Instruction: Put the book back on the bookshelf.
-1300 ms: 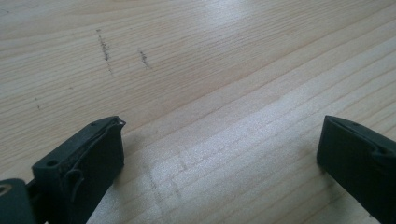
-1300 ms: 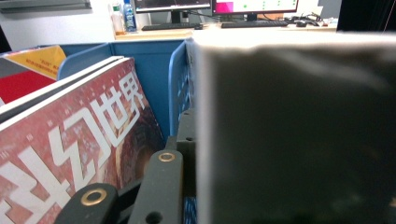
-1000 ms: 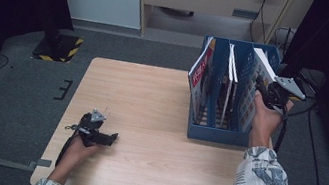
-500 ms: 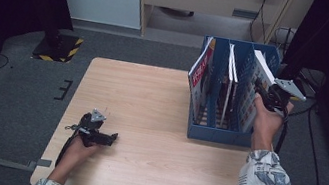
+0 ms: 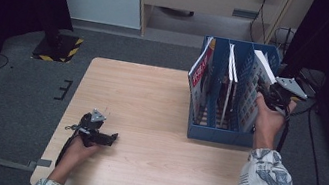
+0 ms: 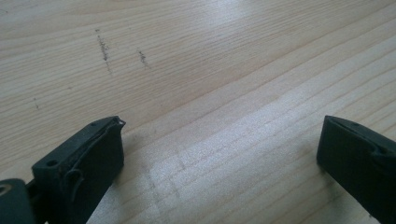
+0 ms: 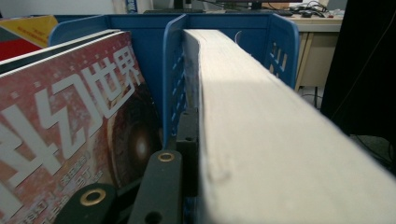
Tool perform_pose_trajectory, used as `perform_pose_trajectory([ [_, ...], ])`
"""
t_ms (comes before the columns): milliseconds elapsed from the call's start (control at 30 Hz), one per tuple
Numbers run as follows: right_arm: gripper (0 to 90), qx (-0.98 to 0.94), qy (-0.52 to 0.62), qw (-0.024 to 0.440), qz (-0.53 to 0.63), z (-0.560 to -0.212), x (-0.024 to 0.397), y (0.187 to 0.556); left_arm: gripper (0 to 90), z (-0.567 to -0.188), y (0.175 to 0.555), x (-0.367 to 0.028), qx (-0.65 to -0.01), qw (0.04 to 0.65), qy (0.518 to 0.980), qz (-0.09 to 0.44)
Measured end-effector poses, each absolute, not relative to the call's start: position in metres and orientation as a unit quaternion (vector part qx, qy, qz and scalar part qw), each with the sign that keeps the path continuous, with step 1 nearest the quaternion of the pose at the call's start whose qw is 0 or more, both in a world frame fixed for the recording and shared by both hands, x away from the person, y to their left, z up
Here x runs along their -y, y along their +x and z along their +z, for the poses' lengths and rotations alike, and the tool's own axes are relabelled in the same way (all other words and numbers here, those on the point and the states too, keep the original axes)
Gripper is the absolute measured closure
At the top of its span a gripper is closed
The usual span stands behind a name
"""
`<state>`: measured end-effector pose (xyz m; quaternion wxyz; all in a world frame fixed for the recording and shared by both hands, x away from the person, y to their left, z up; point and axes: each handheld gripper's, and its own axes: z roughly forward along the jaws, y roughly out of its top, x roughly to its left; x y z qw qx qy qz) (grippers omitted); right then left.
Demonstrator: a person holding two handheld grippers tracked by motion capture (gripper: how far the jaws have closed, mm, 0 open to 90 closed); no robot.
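Right gripper (image 5: 268,89), from above, I see clamped on a thick book (image 5: 256,90) in the blue rack's (image 5: 219,132) right slot; left gripper (image 5: 111,138) rests on the wooden table (image 5: 152,95), grey carpet around. Its own view: jaws wide, empty over pale woodgrain. Mine: page edges (image 7: 280,140) fill the jaws.

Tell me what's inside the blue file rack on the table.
The blue file rack holds upright magazines: a red-covered one in the left slot, another in the middle, and a thick one on the right, gripped by the right gripper. Their lower parts are hidden by the rack's walls.
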<state>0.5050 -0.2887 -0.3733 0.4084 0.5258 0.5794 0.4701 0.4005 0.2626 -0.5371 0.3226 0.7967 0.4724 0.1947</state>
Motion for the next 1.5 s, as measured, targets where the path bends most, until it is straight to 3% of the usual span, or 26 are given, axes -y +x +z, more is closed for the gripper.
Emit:
perform_pose_trajectory([
  [567,73.5,-0.558,0.533,0.447,0.452,-0.375,0.290,0.521,0.0,-0.537,0.401,-0.262,-0.472,0.323,0.797,0.195],
  [1167,71.7,-0.585,0.516,0.427,0.457,-0.384,0.279,0.514,0.0,-0.537,0.401,-0.262,-0.472,0.323,0.797,0.194],
  [1367,68.8,-0.592,0.512,0.422,0.458,-0.383,0.277,0.513,0.0,-0.537,0.401,-0.262,-0.472,0.323,0.797,0.194],
  [1500,60.5,-0.594,0.512,0.412,0.464,-0.382,0.276,0.511,0.0,-0.537,0.401,-0.262,-0.472,0.323,0.797,0.194],
])
